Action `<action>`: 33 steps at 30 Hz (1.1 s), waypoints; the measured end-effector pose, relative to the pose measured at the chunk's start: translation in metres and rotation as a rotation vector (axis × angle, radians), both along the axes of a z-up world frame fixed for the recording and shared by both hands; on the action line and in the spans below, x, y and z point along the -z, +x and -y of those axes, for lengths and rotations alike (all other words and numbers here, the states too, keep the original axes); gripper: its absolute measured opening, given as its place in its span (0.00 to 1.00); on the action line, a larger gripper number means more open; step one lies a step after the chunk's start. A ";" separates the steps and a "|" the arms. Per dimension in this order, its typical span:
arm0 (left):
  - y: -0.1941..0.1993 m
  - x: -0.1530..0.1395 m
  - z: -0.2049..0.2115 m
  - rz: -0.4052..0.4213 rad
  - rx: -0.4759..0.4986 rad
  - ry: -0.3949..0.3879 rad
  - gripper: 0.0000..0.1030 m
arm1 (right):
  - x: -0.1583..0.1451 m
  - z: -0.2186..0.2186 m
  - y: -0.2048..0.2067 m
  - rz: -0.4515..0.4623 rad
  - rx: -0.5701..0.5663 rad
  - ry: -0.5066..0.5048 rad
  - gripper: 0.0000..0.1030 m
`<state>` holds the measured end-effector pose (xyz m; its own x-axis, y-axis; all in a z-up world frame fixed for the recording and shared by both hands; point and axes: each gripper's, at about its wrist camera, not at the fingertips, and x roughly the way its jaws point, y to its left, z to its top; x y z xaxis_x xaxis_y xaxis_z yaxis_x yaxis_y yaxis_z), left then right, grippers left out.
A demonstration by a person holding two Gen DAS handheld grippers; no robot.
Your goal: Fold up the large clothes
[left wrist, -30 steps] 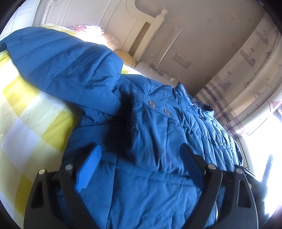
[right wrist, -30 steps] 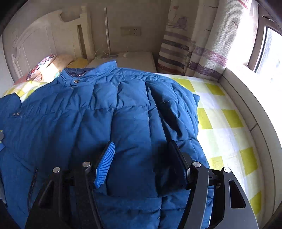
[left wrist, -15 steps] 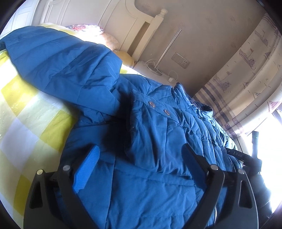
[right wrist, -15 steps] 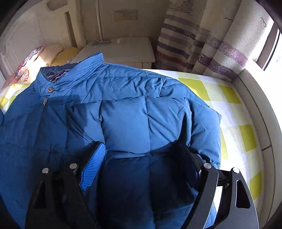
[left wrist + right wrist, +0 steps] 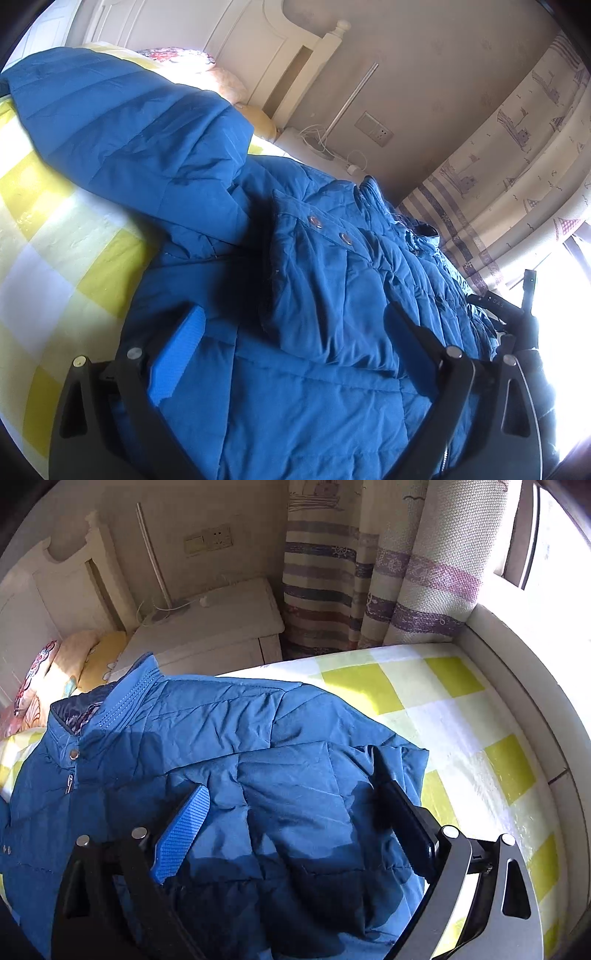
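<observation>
Above, the jacket (image 5: 229,775) lies spread on the bed (image 5: 461,716); both left gripper (image 5: 295,332) and right gripper (image 5: 295,805) hover, jaws wide, holding nothing.

Lying against the white headboard (image 5: 55,587): floral pillows (image 5: 40,675); standing beside it, a white nightstand (image 5: 210,635); hanging further right of it, striped curtains (image 5: 369,572)

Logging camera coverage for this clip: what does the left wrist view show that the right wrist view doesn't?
Left wrist only: the jacket's spread sleeve, two snaps, and the right tool at the edge. Right wrist only: the window and the folded-in sleeve. Both: the blue jacket, checked sheet, nightstand, curtain, pillows.
</observation>
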<state>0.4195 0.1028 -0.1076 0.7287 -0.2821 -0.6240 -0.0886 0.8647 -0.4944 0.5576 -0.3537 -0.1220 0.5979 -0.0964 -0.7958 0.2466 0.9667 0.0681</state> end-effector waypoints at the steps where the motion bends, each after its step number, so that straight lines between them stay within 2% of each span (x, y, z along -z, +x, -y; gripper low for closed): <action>1: 0.000 0.000 -0.001 -0.001 0.000 -0.002 0.94 | -0.008 -0.011 -0.013 0.046 -0.019 -0.006 0.87; 4: 0.000 0.000 0.000 0.001 0.001 -0.001 0.94 | -0.016 -0.056 -0.043 0.102 -0.165 -0.074 0.89; 6: 0.000 0.000 0.000 0.001 0.001 -0.002 0.94 | -0.001 -0.083 -0.045 0.051 -0.264 -0.172 0.90; 7: -0.001 0.000 0.000 0.002 0.001 -0.003 0.94 | 0.012 -0.090 -0.042 -0.010 -0.300 -0.186 0.90; 8: -0.001 0.000 0.000 0.003 0.001 -0.006 0.94 | 0.017 -0.091 -0.039 -0.025 -0.299 -0.180 0.90; 11: -0.002 0.001 -0.002 0.006 0.000 -0.018 0.94 | 0.001 -0.082 -0.054 -0.038 -0.199 -0.149 0.90; 13: -0.002 0.001 -0.002 0.005 0.000 -0.019 0.94 | -0.020 -0.090 -0.085 0.066 -0.182 -0.099 0.91; 15: -0.002 0.001 -0.003 0.004 0.001 -0.017 0.94 | -0.029 -0.112 -0.114 0.116 -0.270 -0.078 0.92; 17: -0.002 0.001 -0.003 0.004 0.002 -0.022 0.94 | -0.020 -0.142 -0.133 0.065 -0.373 -0.124 0.92; 20: -0.002 0.002 -0.006 0.003 0.004 -0.041 0.94 | 0.017 -0.173 -0.149 -0.070 -0.474 -0.177 0.92; 21: -0.002 0.002 -0.007 0.002 0.005 -0.049 0.94 | 0.018 -0.175 -0.157 -0.031 -0.459 -0.194 0.93; 23: -0.003 0.003 -0.011 0.005 0.008 -0.069 0.94 | 0.013 -0.176 -0.166 -0.045 -0.416 -0.179 0.93; 25: -0.003 0.003 -0.015 0.009 0.010 -0.096 0.94 | -0.005 -0.181 -0.183 0.030 -0.345 -0.192 0.93; 27: -0.006 0.003 -0.021 0.022 0.006 -0.136 0.94 | -0.015 -0.197 -0.202 0.106 -0.400 -0.146 0.93; 29: -0.012 0.002 -0.035 0.048 -0.027 -0.200 0.94 | -0.005 -0.216 -0.210 0.096 -0.468 -0.155 0.93; 31: -0.020 0.000 -0.058 0.080 -0.095 -0.288 0.94 | 0.023 -0.228 -0.204 0.022 -0.493 -0.212 0.94; 33: -0.028 -0.003 -0.093 0.114 -0.194 -0.367 0.94 | 0.021 -0.214 -0.197 0.023 -0.460 -0.130 0.94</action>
